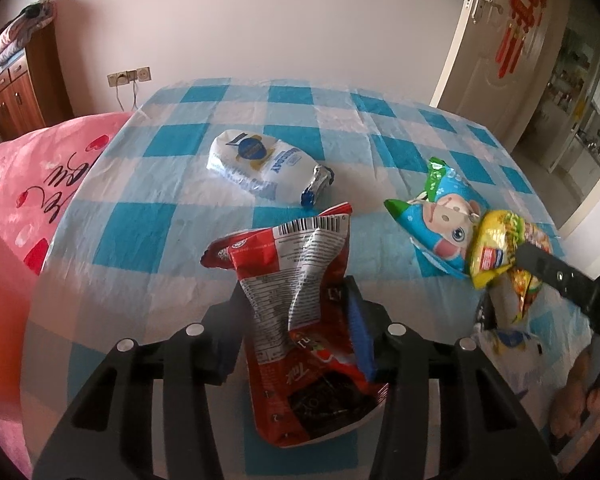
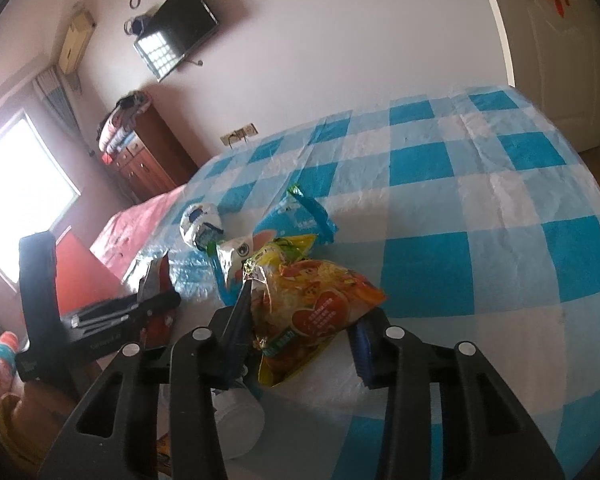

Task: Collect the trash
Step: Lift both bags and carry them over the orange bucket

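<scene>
A crumpled red snack bag [image 1: 296,288] stands up between the fingers of my left gripper [image 1: 296,312], which is shut on it above the blue-and-white checked tablecloth [image 1: 380,128]. My right gripper [image 2: 300,324] is shut on a yellow-orange snack bag [image 2: 320,300]. The left wrist view shows that bag [image 1: 496,252] at the right, pinched by a black finger [image 1: 548,268]. A blue cartoon bag [image 1: 440,216] lies just behind it, touching it. A white bag [image 1: 260,168] lies further back, mid-table. In the right wrist view the left gripper [image 2: 148,304] is at the left.
A bed with a pink cover [image 1: 40,184] adjoins the table on the left, and a wooden cabinet [image 1: 12,92] stands by the wall. A door [image 1: 512,36] stands open at the right. A white round container [image 2: 236,420] sits below my right gripper. A hand [image 1: 580,408] shows at the lower right.
</scene>
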`<control>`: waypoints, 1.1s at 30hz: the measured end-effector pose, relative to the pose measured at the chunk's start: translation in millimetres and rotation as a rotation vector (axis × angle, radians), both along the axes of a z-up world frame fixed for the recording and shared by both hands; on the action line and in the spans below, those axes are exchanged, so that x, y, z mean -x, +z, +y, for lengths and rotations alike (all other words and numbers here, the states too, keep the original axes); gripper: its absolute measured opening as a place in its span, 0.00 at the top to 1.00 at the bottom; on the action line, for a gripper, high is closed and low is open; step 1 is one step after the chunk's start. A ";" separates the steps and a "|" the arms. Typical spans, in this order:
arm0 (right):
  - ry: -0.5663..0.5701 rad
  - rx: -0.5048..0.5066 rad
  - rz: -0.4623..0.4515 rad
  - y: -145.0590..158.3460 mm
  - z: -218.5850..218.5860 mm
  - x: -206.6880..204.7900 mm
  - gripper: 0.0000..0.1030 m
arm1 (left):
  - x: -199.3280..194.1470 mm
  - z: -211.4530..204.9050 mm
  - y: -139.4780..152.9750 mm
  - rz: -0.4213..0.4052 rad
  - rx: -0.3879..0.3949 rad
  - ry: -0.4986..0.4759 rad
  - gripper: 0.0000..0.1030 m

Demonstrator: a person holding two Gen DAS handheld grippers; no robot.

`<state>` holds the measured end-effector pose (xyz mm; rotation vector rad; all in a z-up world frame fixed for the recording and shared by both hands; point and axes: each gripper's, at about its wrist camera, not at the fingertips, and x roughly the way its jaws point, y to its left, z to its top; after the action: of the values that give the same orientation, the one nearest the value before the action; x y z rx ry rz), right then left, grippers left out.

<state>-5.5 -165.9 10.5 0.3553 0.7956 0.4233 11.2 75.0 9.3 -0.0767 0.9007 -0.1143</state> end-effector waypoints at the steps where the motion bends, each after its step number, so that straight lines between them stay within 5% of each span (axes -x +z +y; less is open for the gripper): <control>1: -0.006 -0.009 -0.002 0.4 -1.8 0.3 0.58 | 1.9 1.7 0.6 -0.003 0.006 -0.001 0.54; 19: -0.115 -0.007 -0.078 30.3 1.0 21.8 0.59 | 43.6 37.0 26.3 -0.072 0.121 -0.041 0.56; 33: -0.084 0.001 -0.086 63.0 29.5 37.5 0.59 | 71.1 60.6 44.5 -0.136 0.199 -0.060 0.57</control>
<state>-43.0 -136.4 73.5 0.3662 0.6944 0.3573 -59.9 135.7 53.8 -0.2245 0.7538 -0.2616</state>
